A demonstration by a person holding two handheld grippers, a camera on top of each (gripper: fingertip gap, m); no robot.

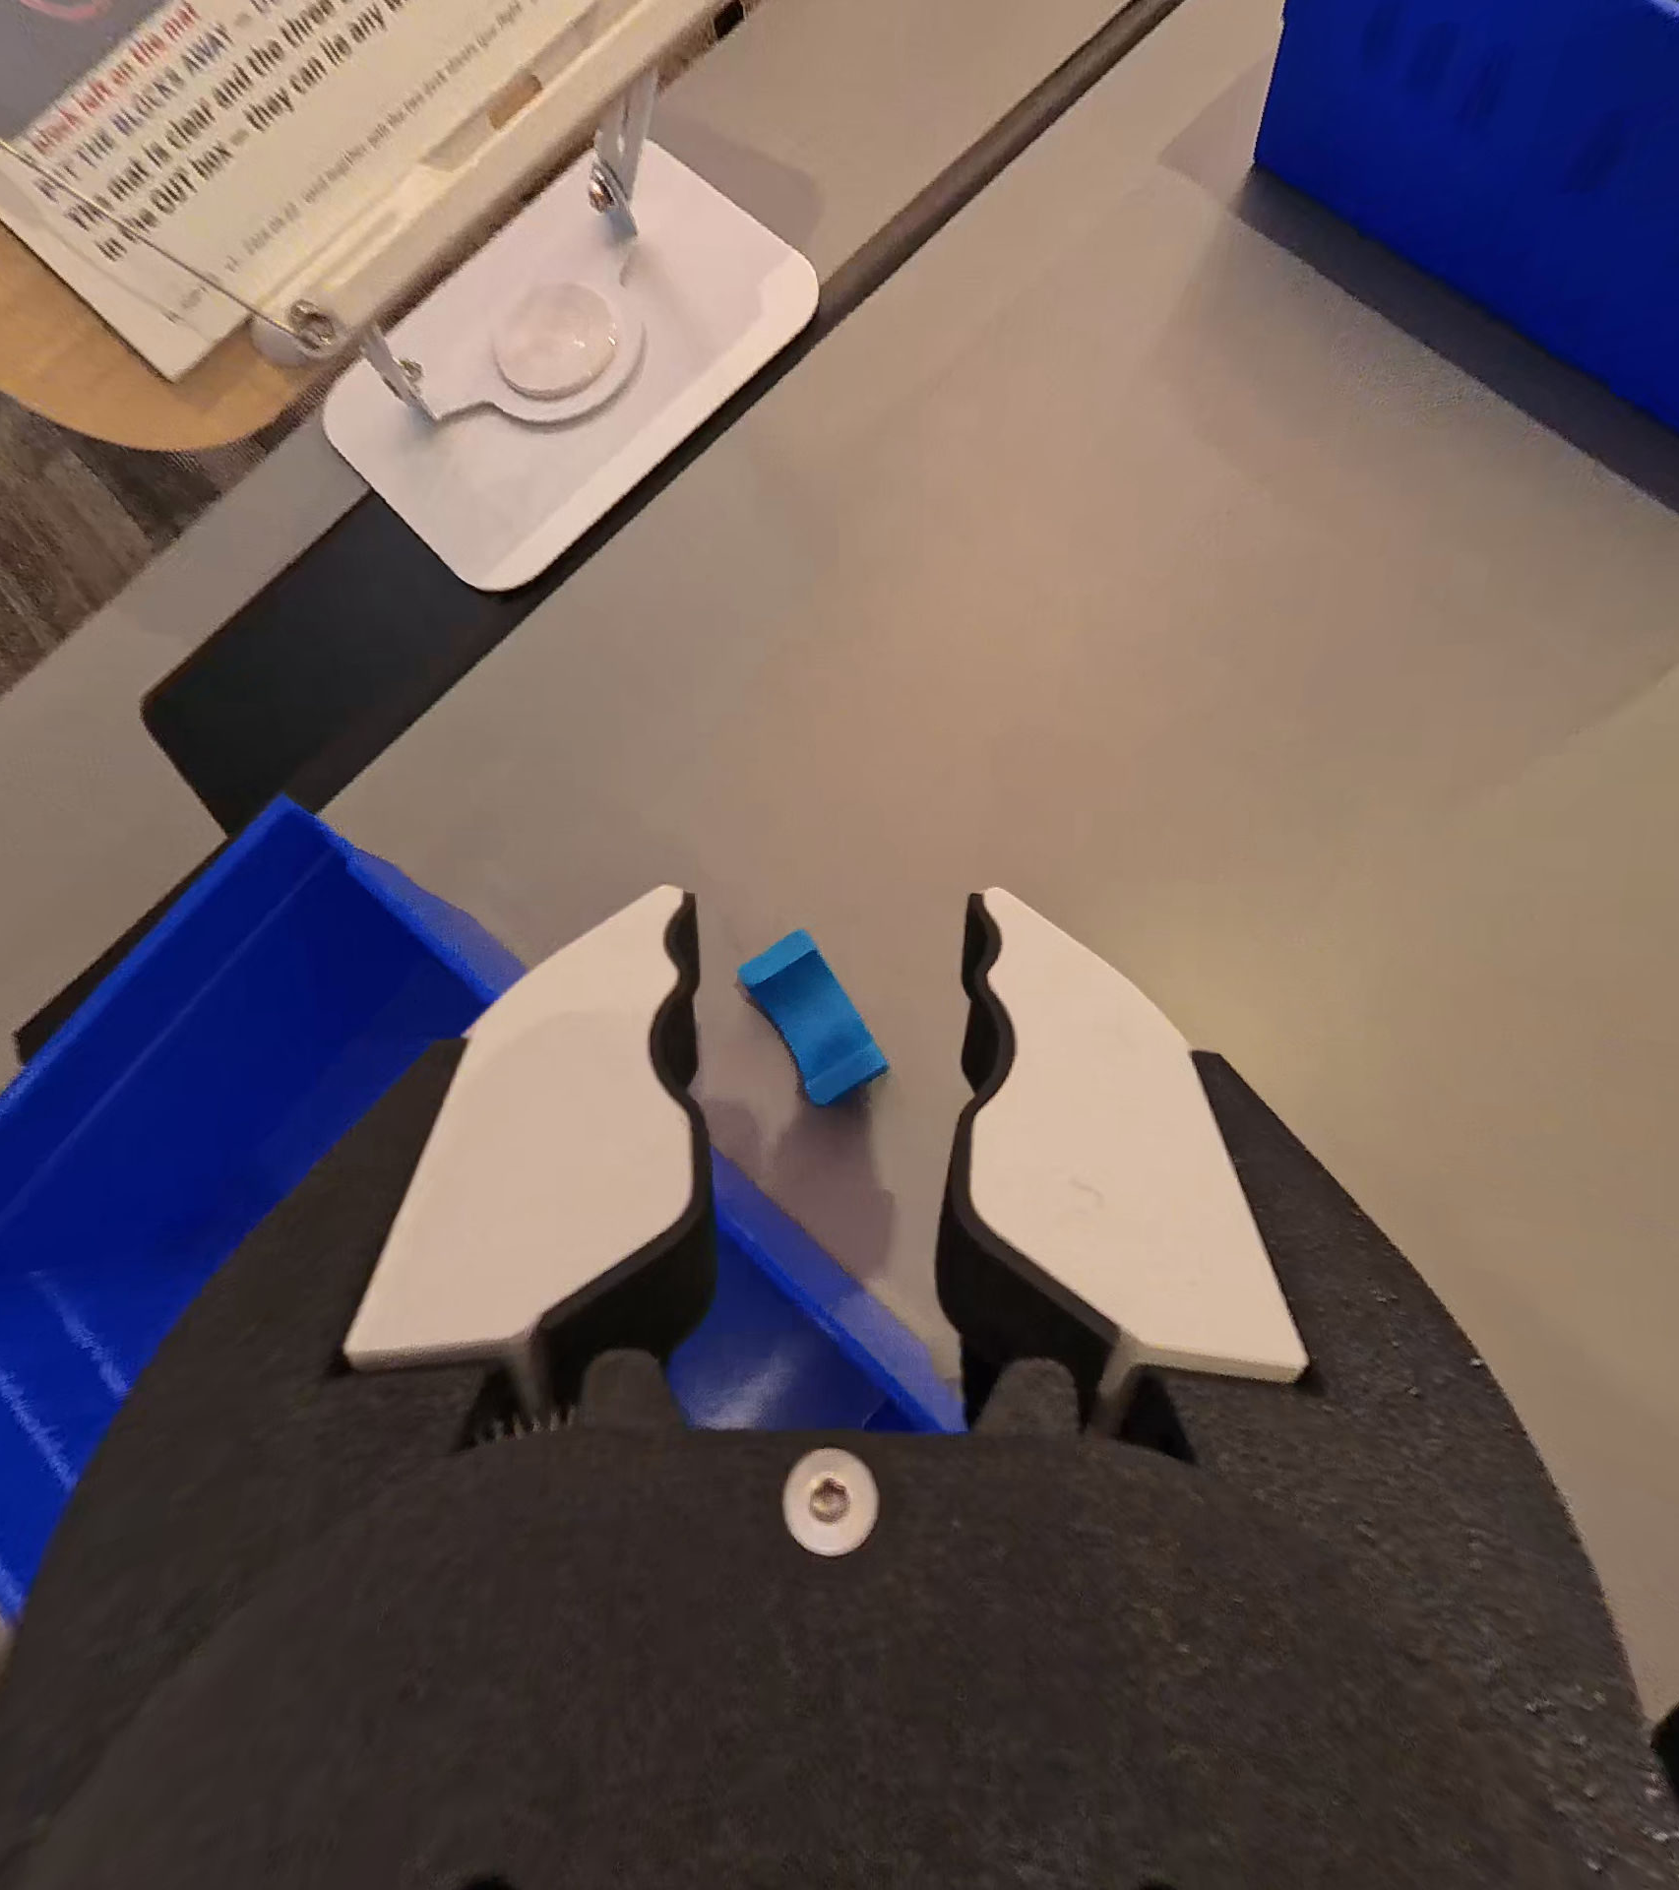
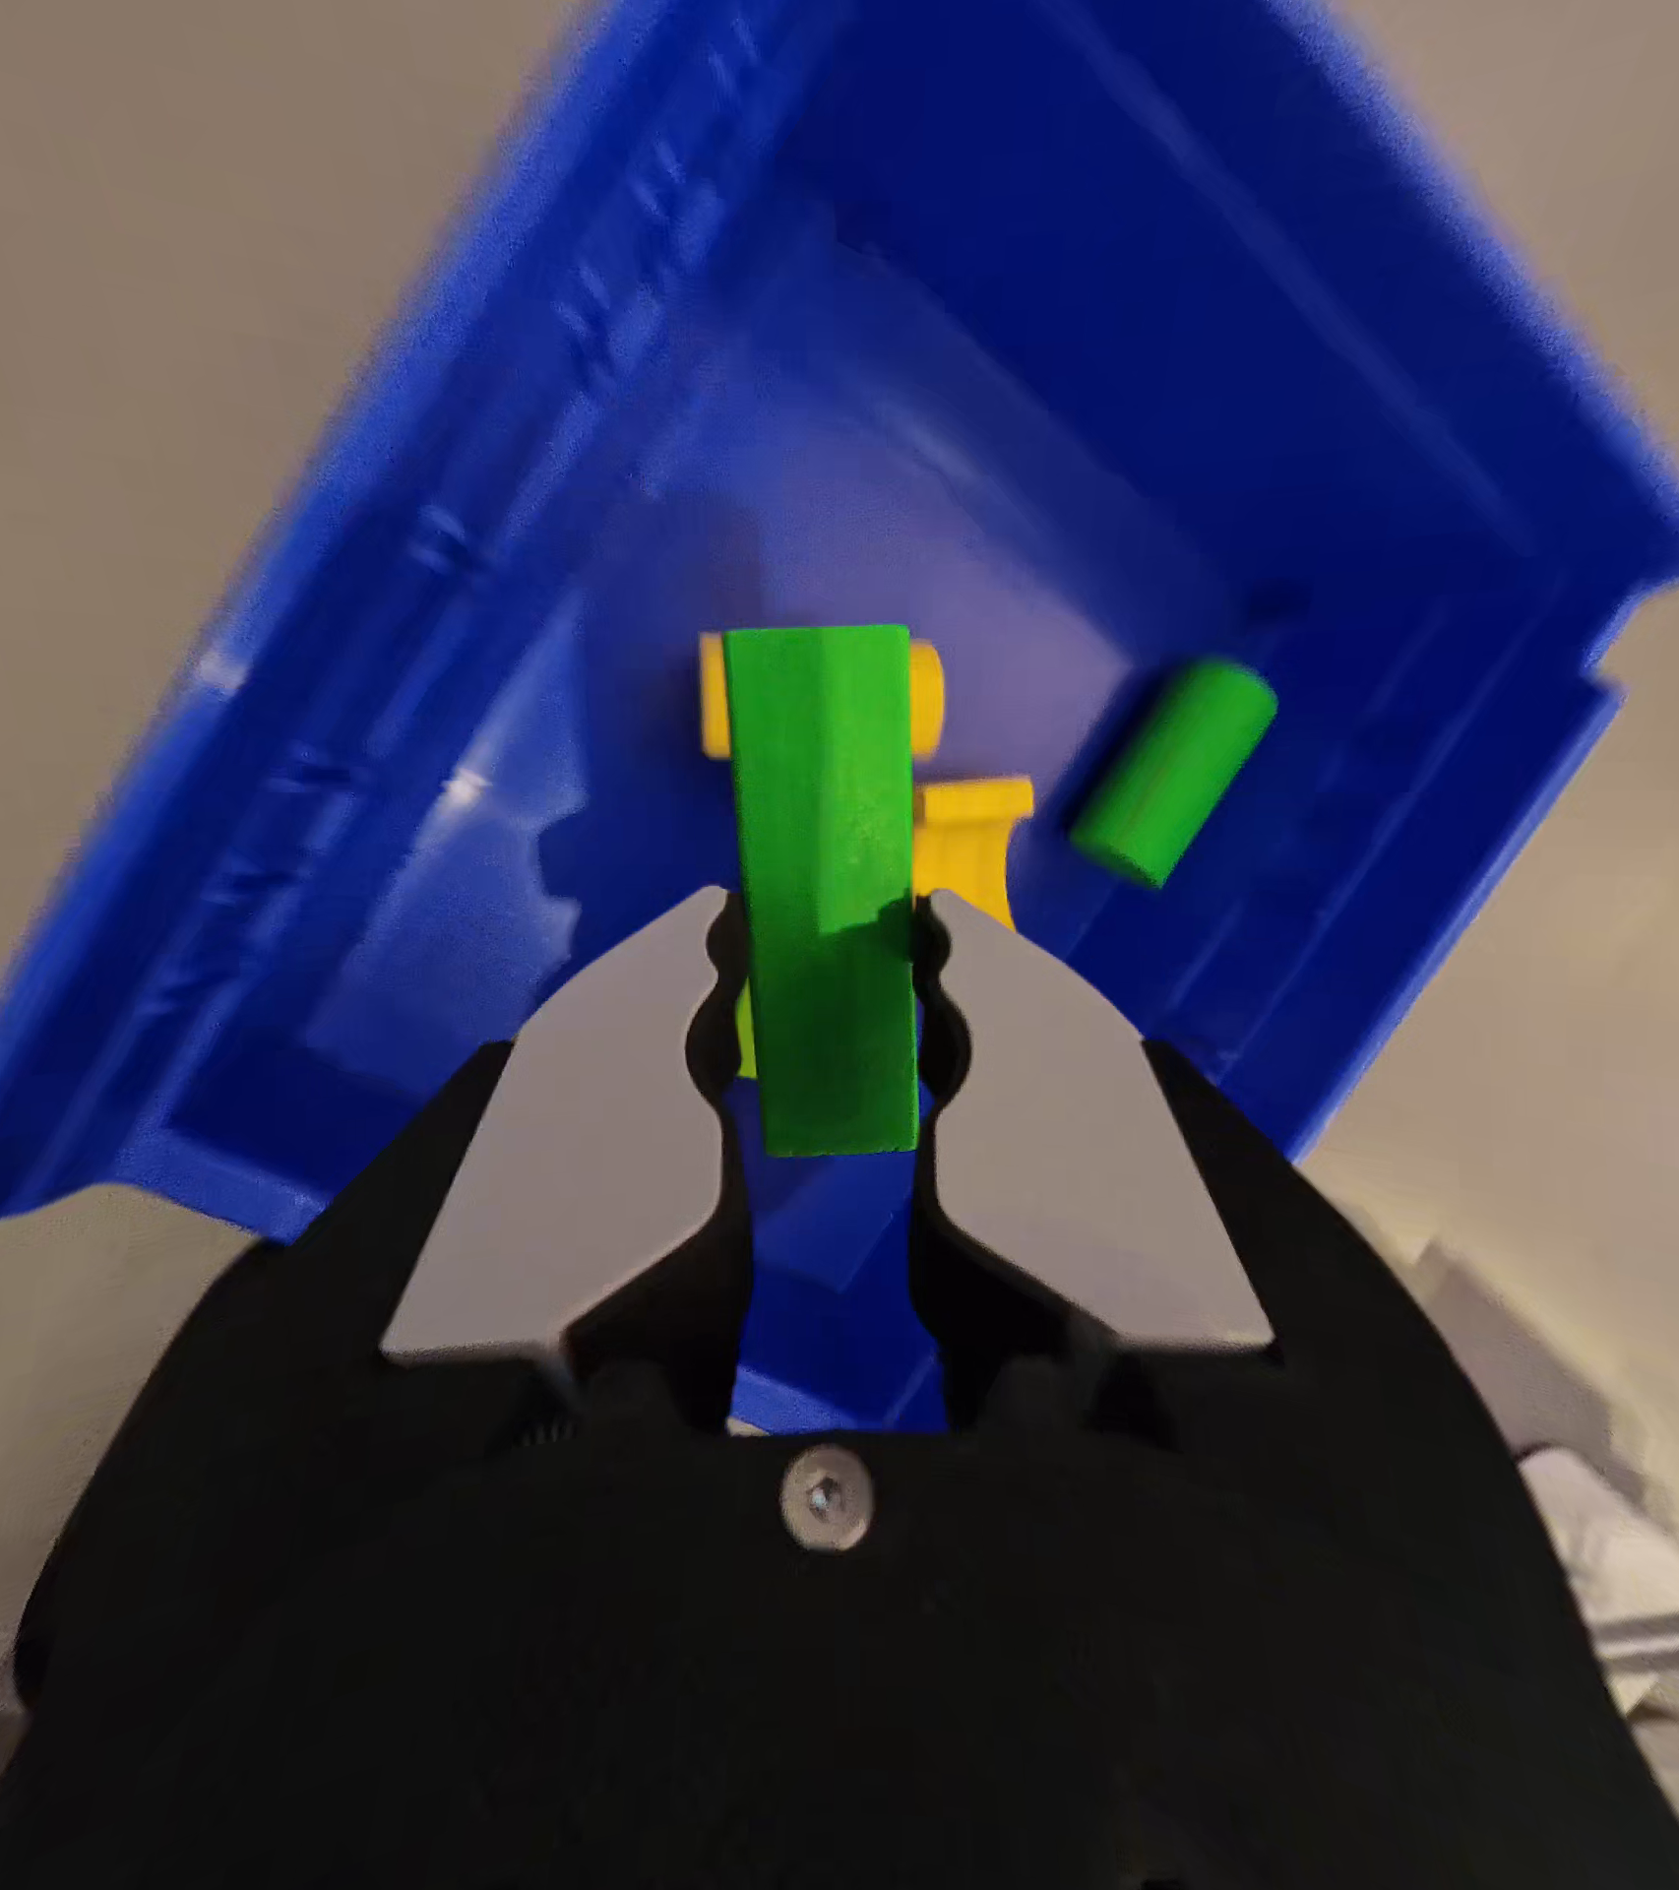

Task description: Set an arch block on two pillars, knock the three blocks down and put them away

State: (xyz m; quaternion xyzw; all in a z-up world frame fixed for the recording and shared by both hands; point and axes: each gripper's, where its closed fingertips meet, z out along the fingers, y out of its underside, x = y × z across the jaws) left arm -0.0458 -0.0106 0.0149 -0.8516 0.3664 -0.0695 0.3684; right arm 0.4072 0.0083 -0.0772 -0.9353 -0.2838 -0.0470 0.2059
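A small blue arch block point(image 1: 813, 1017) with a curved scoop in it lies on its side on the smooth grey mat point(image 1: 1173, 716). The left gripper point(image 1: 827, 905) hangs over it with its two flat grey fingers spread wide, and it holds nothing. The arch shows in the gap between the fingers. A deep blue plastic bin point(image 1: 150, 1176) sits just left of the arch, partly under the gripper. Another blue plastic bin point(image 1: 1531, 205) sits far off at the top right. A white stand with a flat base point(image 1: 692, 338) holds a printed sheet at the top left.

The right gripper point(image 2: 820, 900) squeezes a long flat green block point(image 2: 825, 869) with square ends, held above a blue plastic box point(image 2: 406, 716) with ribbed walls. In the box lie a round green cylinder block point(image 2: 1173, 772), a round yellow block point(image 2: 925, 706) and a curved yellow arch block point(image 2: 968, 839). This view is a bit blurry.
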